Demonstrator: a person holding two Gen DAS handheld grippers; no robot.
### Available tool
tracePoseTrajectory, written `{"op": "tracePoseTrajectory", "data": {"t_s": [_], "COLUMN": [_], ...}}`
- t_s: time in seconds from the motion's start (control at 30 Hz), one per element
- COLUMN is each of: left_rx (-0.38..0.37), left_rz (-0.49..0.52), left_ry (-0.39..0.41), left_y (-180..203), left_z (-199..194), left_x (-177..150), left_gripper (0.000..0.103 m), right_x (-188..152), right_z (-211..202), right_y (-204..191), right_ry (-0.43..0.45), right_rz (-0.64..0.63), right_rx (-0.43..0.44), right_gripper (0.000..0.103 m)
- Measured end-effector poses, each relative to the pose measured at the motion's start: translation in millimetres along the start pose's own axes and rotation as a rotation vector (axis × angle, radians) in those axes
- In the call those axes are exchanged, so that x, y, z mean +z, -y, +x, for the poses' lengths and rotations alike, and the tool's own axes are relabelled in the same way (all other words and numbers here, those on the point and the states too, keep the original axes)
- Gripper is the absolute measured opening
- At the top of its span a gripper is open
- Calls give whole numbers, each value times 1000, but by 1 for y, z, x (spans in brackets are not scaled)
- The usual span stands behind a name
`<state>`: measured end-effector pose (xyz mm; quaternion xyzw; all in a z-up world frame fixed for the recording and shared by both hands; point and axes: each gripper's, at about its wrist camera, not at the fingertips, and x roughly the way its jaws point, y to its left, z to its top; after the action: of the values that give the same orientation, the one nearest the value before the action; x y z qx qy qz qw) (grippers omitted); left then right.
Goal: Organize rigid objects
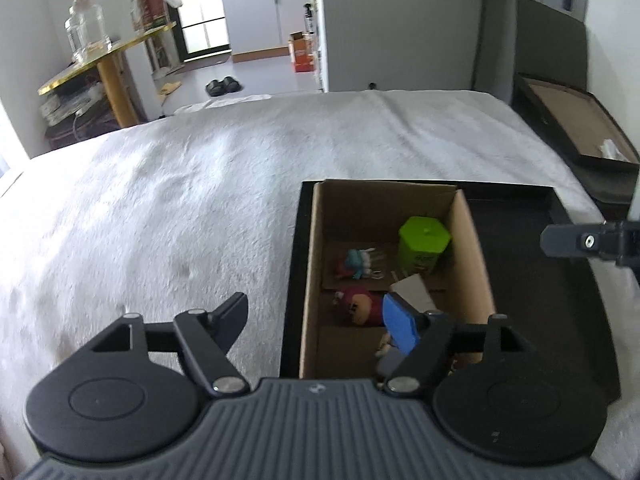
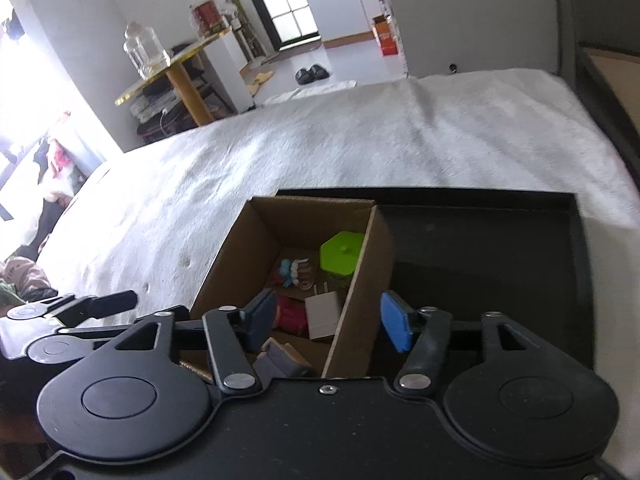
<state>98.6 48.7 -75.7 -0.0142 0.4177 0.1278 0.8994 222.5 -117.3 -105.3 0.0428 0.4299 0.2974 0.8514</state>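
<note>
Nearest the viewer, the left gripper (image 1: 318,322) hangs with its jaws spread wide and nothing between them, one finger above the blanket and the other over the box. The right gripper (image 2: 328,320) likewise has its jaws apart and empty, straddling the box's right wall. Beneath both lies a bed under a white fleece blanket (image 1: 180,200). On the blanket rests a shallow black tray (image 1: 540,280), its right half bare. Against the tray's left side stands an open cardboard box (image 1: 316,260). Inside the box: a green six-sided container (image 1: 424,244) upright in the far right corner; a red plush toy (image 1: 356,306) on the floor of the box nearer the viewer; a white block (image 2: 322,314) tilted beside the toy; and a small teal-and-white figure (image 1: 360,262) lying left of the green container. A grey item at the box's near end is partly hidden by the grippers.
</note>
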Motion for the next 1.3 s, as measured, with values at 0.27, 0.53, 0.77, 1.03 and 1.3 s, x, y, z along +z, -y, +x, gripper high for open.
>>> {"op": "tracePoseTrajectory", "data": {"t_s": [0.27, 0.53, 0.77, 1.03, 1.3], "left_rx": [-56, -122, -164, -191, -210], "left_rz": [50, 66, 94, 62, 53], "left_ry": [5, 33, 56, 59, 75], "left_y": [6, 6, 7, 4, 2], "left_z": [-31, -63, -95, -117, -137], "left_x": [7, 14, 19, 23, 23], "left_gripper": [79, 87, 91, 91, 92], "right_x": [-1, -6, -5, -7, -12], "right_z": [-44, -77, -107, -134, -150], "right_y": [17, 24, 23, 22, 16], "right_ry": [73, 96, 138, 162, 161], "right_rz": [26, 43, 42, 44, 34], "right_rx": [-17, -8, -9, -14, -18], "right_gripper": [84, 103, 103, 103, 103]}}
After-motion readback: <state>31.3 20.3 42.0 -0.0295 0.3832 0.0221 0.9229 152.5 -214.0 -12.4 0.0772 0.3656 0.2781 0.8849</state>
